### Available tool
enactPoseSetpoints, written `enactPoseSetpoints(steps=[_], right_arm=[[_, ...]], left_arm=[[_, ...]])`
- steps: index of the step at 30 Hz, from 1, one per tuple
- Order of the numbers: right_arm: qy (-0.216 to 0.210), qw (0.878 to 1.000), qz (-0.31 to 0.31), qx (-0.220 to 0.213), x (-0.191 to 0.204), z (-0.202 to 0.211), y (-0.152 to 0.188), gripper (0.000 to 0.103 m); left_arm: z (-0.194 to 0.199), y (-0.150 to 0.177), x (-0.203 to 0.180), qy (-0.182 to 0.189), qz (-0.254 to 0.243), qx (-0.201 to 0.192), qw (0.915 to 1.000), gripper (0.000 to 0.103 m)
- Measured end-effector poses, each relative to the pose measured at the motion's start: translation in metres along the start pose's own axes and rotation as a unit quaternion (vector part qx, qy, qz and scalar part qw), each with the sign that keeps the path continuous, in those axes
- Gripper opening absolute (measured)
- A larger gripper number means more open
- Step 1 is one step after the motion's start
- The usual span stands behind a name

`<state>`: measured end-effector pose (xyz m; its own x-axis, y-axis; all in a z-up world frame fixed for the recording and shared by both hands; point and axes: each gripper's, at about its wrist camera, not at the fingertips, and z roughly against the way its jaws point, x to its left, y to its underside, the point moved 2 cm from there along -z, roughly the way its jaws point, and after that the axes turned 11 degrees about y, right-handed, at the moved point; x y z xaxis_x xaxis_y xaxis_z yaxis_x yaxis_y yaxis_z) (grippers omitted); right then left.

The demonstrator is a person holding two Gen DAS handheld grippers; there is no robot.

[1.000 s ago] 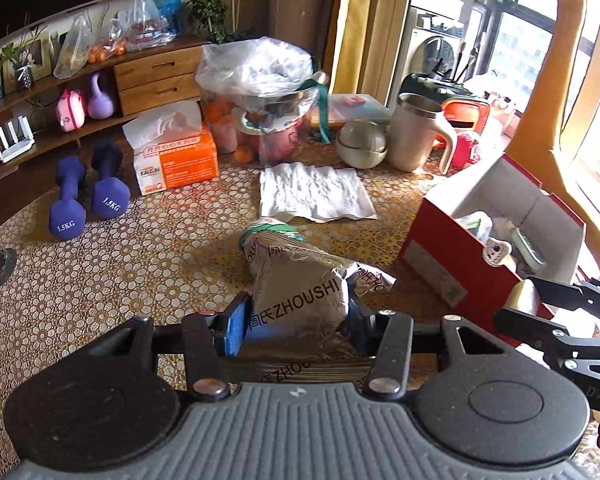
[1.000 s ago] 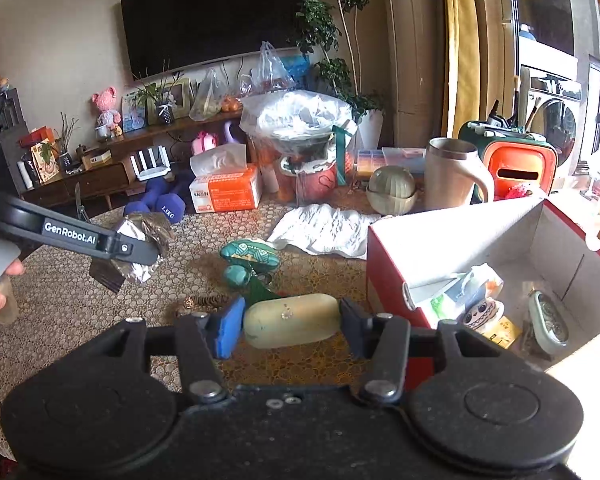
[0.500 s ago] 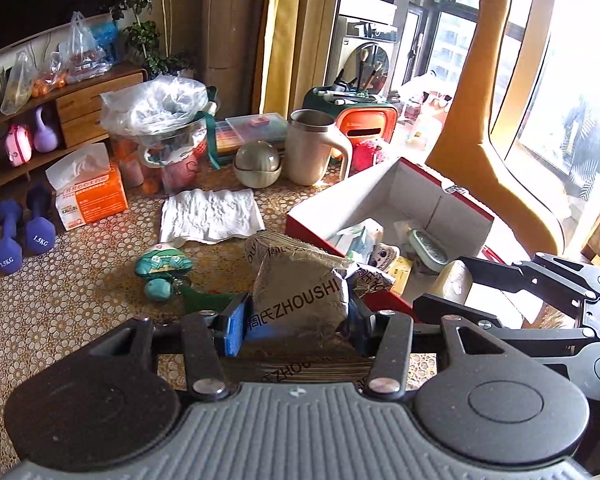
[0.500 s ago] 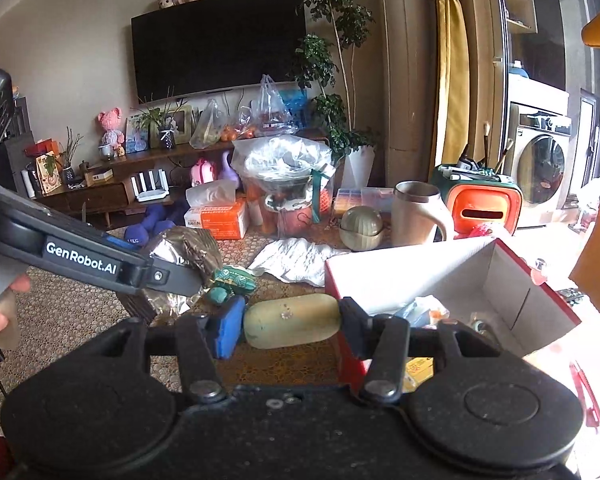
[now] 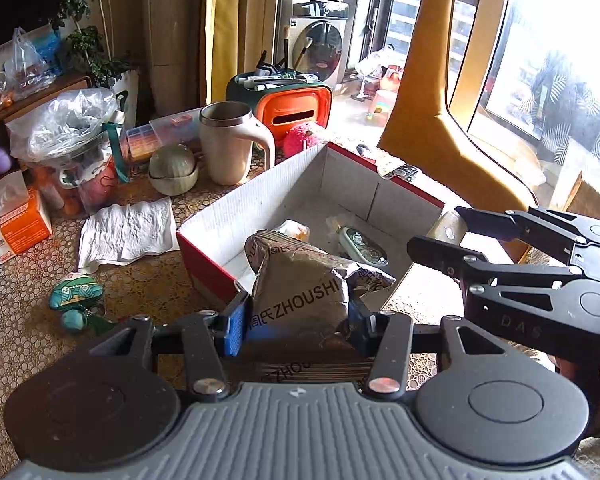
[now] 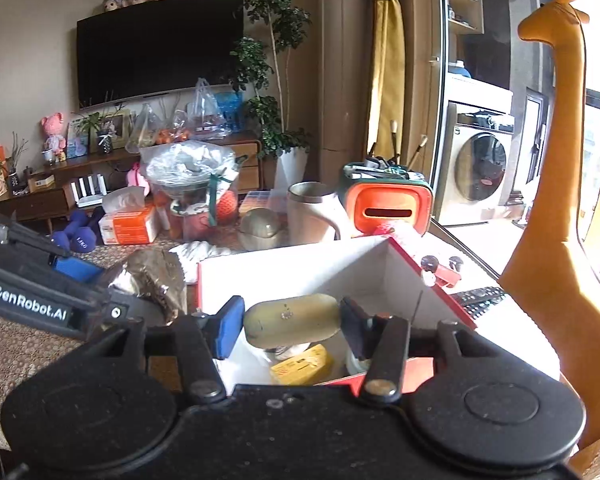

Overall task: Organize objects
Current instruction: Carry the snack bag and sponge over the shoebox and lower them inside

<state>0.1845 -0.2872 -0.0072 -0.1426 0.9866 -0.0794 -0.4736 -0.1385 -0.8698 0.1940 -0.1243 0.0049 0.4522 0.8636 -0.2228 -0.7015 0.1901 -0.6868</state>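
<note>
The left gripper (image 5: 298, 312) is clenched on a crinkled foil packet (image 5: 300, 280) printed with the letters ZHOUSHI, its blue pad pressed to one side and its black pad to the other; the packet hangs over the near corner of an open red box (image 5: 204, 258) with a white inside. At about three o'clock in the left wrist view the right gripper (image 5: 440, 232) reaches in over the box's right side, clenched on a pale yellow oblong thing (image 6: 292, 318), which in the right wrist view sits crosswise between the pads, above the box's inside. In the box lie a yellow packet (image 6: 302, 368), a small oval case (image 5: 362, 246) and some wrappers. On the patterned tablecloth (image 5: 20, 320) at nine o'clock from the left gripper lies a green toy (image 5: 76, 290), and farther off at ten o'clock a crumpled white paper towel (image 5: 128, 230). Beyond these, toward eleven and twelve o'clock, stand an orange tissue box (image 5: 18, 226), a bagged bowl of fruit (image 5: 72, 140), a round green pot (image 5: 174, 168), a cream mug (image 5: 232, 142) and an orange container (image 5: 296, 112). At one o'clock rises a tall orange giraffe figure (image 6: 560, 200).
</note>
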Motion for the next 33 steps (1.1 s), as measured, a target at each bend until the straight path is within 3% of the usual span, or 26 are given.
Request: enactPoseSetpoints(steps=[7,16,26,33], right_arm=[[0.019,0.999,-0.019,0.021,-0.038,-0.03,-0.009,0.05],[0.029,0.999,-0.034,0.019,-0.065,-0.062,-0.034,0.051],[0.027,0.995,-0.043,0.09,-0.062,-0.132,-0.019,0.051],[0.023,0.988,-0.039,0.144,-0.051,-0.172,0.005,0.051]], left_arm=[[-0.031,-0.022,-0.016,-0.001,-0.013,0.009,0.9999,0.05],[-0.048,-0.063,-0.02,-0.001,-0.017,-0.014,0.9998,0.05],[-0.127,-0.044,0.006,-0.044,-0.01,0.055,0.9975,0.05],[-0.163,-0.029,0.013,-0.043,-0.008,0.09,0.995,0.05]])
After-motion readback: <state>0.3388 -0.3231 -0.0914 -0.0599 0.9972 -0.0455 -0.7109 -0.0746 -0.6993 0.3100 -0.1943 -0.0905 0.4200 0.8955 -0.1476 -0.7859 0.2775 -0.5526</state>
